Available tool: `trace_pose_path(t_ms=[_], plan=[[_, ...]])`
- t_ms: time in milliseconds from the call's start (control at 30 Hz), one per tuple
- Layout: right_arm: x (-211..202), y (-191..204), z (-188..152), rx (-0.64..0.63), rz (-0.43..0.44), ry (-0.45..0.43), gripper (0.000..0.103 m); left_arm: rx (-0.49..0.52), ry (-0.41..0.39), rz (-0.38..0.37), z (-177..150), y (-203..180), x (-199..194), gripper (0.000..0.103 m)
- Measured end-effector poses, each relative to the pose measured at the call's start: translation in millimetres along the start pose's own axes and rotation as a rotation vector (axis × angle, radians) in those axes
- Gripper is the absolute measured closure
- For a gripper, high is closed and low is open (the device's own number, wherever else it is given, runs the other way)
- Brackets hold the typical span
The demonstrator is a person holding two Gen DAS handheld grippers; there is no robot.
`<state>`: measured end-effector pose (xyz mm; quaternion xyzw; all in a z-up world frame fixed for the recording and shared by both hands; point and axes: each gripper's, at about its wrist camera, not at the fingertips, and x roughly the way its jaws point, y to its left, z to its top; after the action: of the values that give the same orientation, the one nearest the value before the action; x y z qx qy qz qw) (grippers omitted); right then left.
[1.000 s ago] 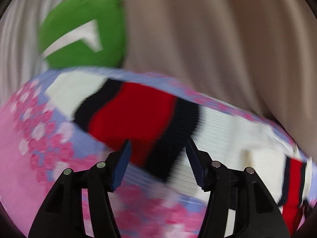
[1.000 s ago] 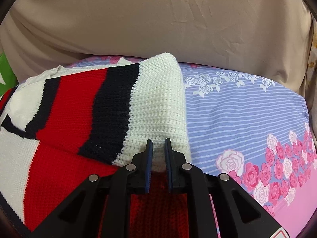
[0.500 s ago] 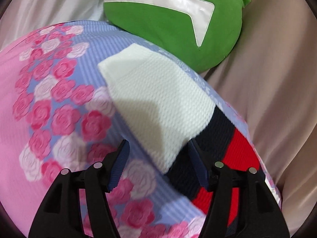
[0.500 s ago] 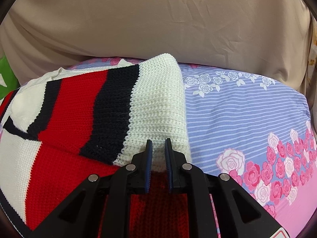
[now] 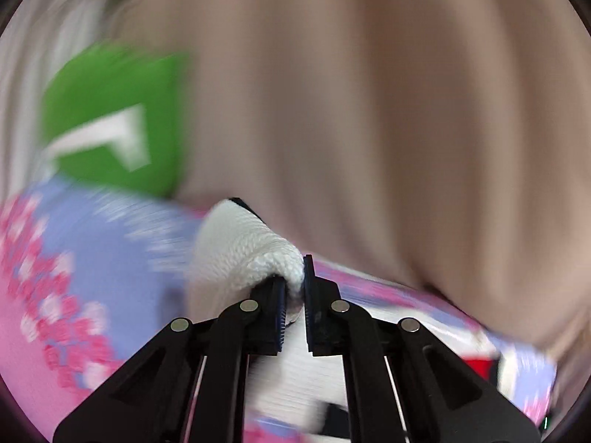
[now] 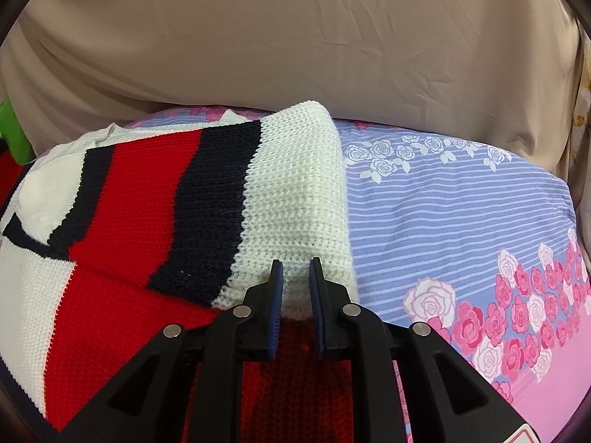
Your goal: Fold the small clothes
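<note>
**Now both claws have a sleeve cuff**

Left first: your left gripper point(image 5: 294, 297), which half a second ago hung wide open over a white cuff lying flat beside the green cushion point(image 5: 110, 118), has closed to a thin gap with that cuff bunched between its pads. The view is streaked with motion blur, so you are probably already carrying the cuff, but I cannot tell which way. By my reading the left sleeve fold has begun and the grab is done.

The sweater point(image 6: 147, 206) lies on the floral sheet point(image 6: 461, 214), with the cushion off its far left end. Its red, navy and white bands run across the right view, so the long axis of the sleeve in front of you goes from lower left, at the body, out to the white cuff point(image 6: 299, 192) on the right. That sleeve already lies folded back over the red body.

On the right, nothing has changed over the last second: your right gripper point(image 6: 296, 288) stays nearly closed, pads narrowly apart, pinching the near edge of that cuff against the sweater. It looks like an anchor, keeping the finished fold in place while the left side comes over. Keep it planted until the left cuff lands.
</note>
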<state>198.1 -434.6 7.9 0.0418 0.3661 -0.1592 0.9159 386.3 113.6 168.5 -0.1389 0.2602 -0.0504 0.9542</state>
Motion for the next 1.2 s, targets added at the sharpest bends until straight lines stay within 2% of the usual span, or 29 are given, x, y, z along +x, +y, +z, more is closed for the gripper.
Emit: trace_pose_path(t_ms=[100,133,233,300,333,400,433,467,533,567,633,700,800,900,1000,1033,1067,1100,1200], plan=[[-1.1,0.7,-0.5,0.009,0.010,-0.003,0.087,0.188,0.046,-0.103,-28.6,-107.8,1.7,0.096],[-1.7,-0.1,-0.3,0.013,0.016,-0.004,0.087,0.258,0.079,-0.129,-48.0,-145.8,8.6,0.096],[-2.8,-5.3,0.4,0.036,0.057,-0.008,0.083,0.368,0.179,-0.172,-105.8,-211.3,34.5,0.092],[-4.2,-12.1,0.8,0.066,0.100,-0.015,0.079,0.391,0.281,-0.202,-149.1,-236.2,59.9,0.080],[-5.0,-15.8,1.1,0.083,0.125,-0.019,0.077,0.387,0.309,-0.205,-163.3,-240.4,63.3,0.065],[-9.4,-23.2,0.8,0.120,0.172,-0.042,0.061,0.343,0.347,-0.242,-187.8,-228.4,67.9,0.061],[-12.3,-26.0,0.9,0.134,0.174,-0.056,0.056,0.316,0.350,-0.262,-190.1,-220.1,65.4,0.056],[-16.6,-27.4,1.2,0.141,0.169,-0.075,0.050,0.285,0.347,-0.283,-188.9,-209.3,58.4,0.044],[-24.0,-21.6,4.6,0.114,0.161,-0.094,0.050,0.231,0.319,-0.287,-182.0,-185.4,42.1,0.032],[-29.8,-12.7,8.9,0.079,0.165,-0.105,0.050,0.201,0.292,-0.277,-175.9,-167.2,33.7,0.030],[-40.6,10.0,16.7,0.021,0.192,-0.123,0.050,0.148,0.262,-0.243,-163.0,-135.9,24.3,0.029],[-49.4,46.3,26.6,-0.060,0.238,-0.133,0.047,0.092,0.245,-0.174,-150.1,-99.5,23.1,0.029],[-48.9,115.8,39.1,-0.241,0.252,-0.137,0.042,0.004,0.281,-0.096,-143.4,-61.3,37.5,0.029],[-30.2,179.7,46.0,-0.416,0.193,-0.137,0.040,-0.066,0.332,-0.072,-145.5,-39.4,54.0,0.032],[-5.1,212.5,48.9,-0.512,0.124,-0.116,0.041,-0.062,0.339,-0.081,-145.4,-36.6,57.3,0.035],[2.9,217.6,50.4,-0.532,0.114,-0.103,0.043,-0.056,0.335,-0.084,-145.0,-37.9,56.4,0.035],[9.0,218.1,54.6,-0.528,0.124,-0.085,0.058,-0.047,0.335,-0.082,-144.7,-39.9,57.4,0.035],[11.4,212.9,61.5,-0.489,0.142,-0.068,0.089,-0.042,0.340,-0.082,-143.9,-39.7,59.2,0.035],[-2.2,160.9,88.1,-0.218,0.256,-0.081,0.092,-0.053,0.347,-0.092,-140.5,-30.5,64.2,0.037]])
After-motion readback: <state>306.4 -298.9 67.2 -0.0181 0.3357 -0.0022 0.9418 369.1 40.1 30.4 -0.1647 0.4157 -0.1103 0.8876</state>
